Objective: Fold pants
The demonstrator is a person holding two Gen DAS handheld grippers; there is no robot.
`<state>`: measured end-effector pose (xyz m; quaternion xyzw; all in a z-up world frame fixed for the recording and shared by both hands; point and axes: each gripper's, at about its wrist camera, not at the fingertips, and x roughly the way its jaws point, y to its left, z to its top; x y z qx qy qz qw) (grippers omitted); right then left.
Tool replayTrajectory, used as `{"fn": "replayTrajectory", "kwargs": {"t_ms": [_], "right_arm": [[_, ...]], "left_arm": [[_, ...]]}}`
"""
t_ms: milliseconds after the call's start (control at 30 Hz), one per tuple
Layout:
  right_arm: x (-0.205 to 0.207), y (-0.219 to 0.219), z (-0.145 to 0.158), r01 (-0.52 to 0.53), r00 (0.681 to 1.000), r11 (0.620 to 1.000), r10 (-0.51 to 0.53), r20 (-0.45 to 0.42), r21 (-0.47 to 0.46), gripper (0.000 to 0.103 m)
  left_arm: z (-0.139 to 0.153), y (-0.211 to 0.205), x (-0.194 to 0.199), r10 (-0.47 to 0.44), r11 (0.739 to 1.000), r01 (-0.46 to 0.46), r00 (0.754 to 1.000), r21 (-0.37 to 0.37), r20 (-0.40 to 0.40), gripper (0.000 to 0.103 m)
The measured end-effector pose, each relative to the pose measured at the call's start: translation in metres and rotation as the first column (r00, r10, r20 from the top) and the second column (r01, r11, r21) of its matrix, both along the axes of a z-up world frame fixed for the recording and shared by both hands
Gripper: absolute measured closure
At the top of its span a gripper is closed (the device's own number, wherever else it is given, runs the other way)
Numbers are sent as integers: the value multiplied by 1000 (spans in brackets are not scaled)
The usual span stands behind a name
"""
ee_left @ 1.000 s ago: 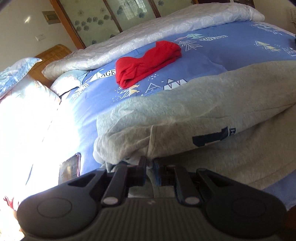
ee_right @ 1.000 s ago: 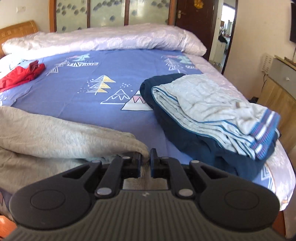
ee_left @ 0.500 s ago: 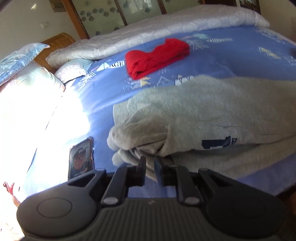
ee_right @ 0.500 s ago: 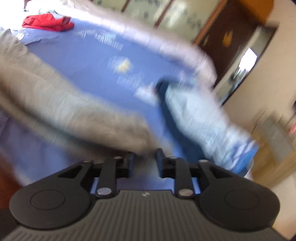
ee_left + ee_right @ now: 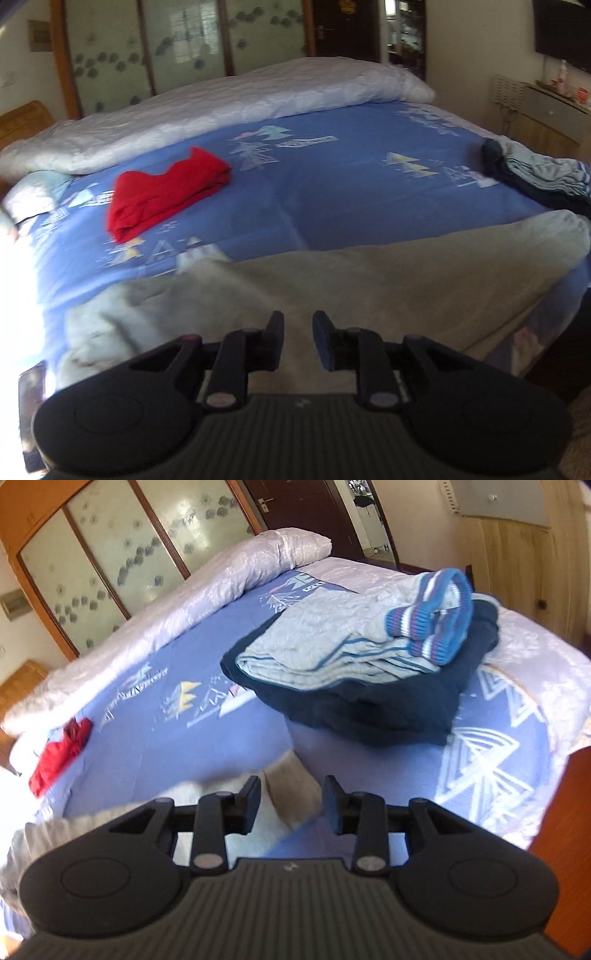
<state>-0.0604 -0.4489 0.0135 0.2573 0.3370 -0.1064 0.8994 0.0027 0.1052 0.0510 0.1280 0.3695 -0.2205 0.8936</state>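
Observation:
The grey pants (image 5: 369, 288) lie folded lengthwise along the near edge of the blue patterned bed sheet (image 5: 332, 184). My left gripper (image 5: 298, 332) hovers just above their near side. Its jaws are opening, with a narrow gap and no cloth pinched between them. In the right wrist view, one end of the grey pants (image 5: 284, 775) lies on the sheet under my right gripper (image 5: 291, 797). That gripper's jaws are opening too, standing wide apart, and the pads are off the cloth.
A folded red garment (image 5: 166, 192) lies at the far left of the bed. A pile of navy and light blue striped clothes (image 5: 354, 664) sits at the right. A white duvet (image 5: 221, 114) runs along the far side. A phone (image 5: 31, 387) lies near the left edge.
Both grippers have let go of the grey pants and opened. The left one has risen and swung right. The right one has rolled and shifted toward the clothes pile.

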Motion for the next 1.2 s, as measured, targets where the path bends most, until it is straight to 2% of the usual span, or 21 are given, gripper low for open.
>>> {"fn": "replayTrajectory", "kwargs": {"t_ms": [67, 133, 167, 200, 233, 267, 333, 400, 433, 467, 500, 533, 600, 667, 700, 767, 833, 967, 1033, 1067, 1200], "right_arm": [[11, 2, -2, -27, 1000, 1000, 26, -11, -15, 63], [25, 7, -6, -66, 996, 998, 65, -63, -15, 62], [28, 7, -10, -91, 992, 996, 92, -90, 17, 67], [32, 8, -14, -127, 985, 990, 133, -108, 63, 91], [30, 11, -14, -156, 980, 985, 164, -110, 81, 97], [28, 16, -10, -172, 979, 983, 178, -96, 67, 97], [18, 21, 9, -181, 983, 983, 181, 13, 32, 97], [0, 22, 33, -166, 969, 986, 166, 185, -14, 97], [-9, 22, 41, -153, 952, 987, 159, 261, -42, 97], [-13, 21, 45, -141, 943, 988, 154, 295, -68, 97], [-12, 20, 42, -120, 950, 988, 142, 279, -94, 97], [-9, 18, 34, -98, 965, 989, 122, 233, -110, 97], [5, 11, 3, -55, 994, 993, 64, 85, -109, 94], [13, 5, -25, 11, 999, 994, -16, -52, -106, 92], [8, 1, -30, 40, 998, 997, -43, -48, -64, 92], [-9, -11, -30, 89, 995, 993, -92, 36, 71, 90], [-24, -17, -28, 113, 989, 984, -125, 83, 136, 89], [-40, -16, -20, 96, 992, 986, -106, 69, 136, 86], [-38, -14, -19, 84, 993, 986, -95, 72, 144, 73], [-34, -10, -20, 79, 993, 985, -92, 77, 154, 64], [-13, -4, -26, 61, 994, 987, -74, 78, 151, 62]], "left_arm": [[-17, -39, 4, -64, 998, 64, 998, 7, -25, 81], [-37, -72, 5, -104, 994, 106, 993, 29, -49, 80], [-46, -83, 6, -114, 992, 117, 991, 37, -68, 80], [-56, -93, 6, -116, 992, 120, 989, 45, -92, 80], [-65, -101, 8, -113, 991, 121, 986, 57, -120, 80], [-72, -107, 10, -107, 990, 118, 984, 71, -142, 80], [-84, -114, 10, -90, 990, 107, 982, 97, -166, 80], [-86, -115, 9, -85, 989, 102, 984, 104, -158, 80], [-86, -115, 9, -83, 989, 101, 983, 104, -161, 79], [-85, -114, 10, -79, 990, 97, 983, 101, -167, 79], [-85, -114, 12, -75, 991, 93, 982, 97, -172, 78], [-85, -114, 14, -71, 992, 89, 982, 94, -176, 77], [-84, -115, 17, -65, 992, 83, 982, 93, -180, 76], [-83, -116, 18, -57, 993, 75, 981, 94, -183, 75], [-83, -116, 17, -53, 993, 71, 982, 93, -184, 75], [-84, -115, 17, -48, 994, 65, 981, 88, -185, 71], [-85, -114, 16, -47, 994, 64, 982, 87, -183, 69], [-83, -115, 19, -42, 995, 59, 981, 85, -192, 69], [-83, -116, 19, -39, 995, 55, 980, 79, -195, 69], [-83, -116, 19, -38, 995, 54, 980, 79, -194, 69], [-84, -117, 16, -42, 994, 60, 981, 91, -187, 69]]}}
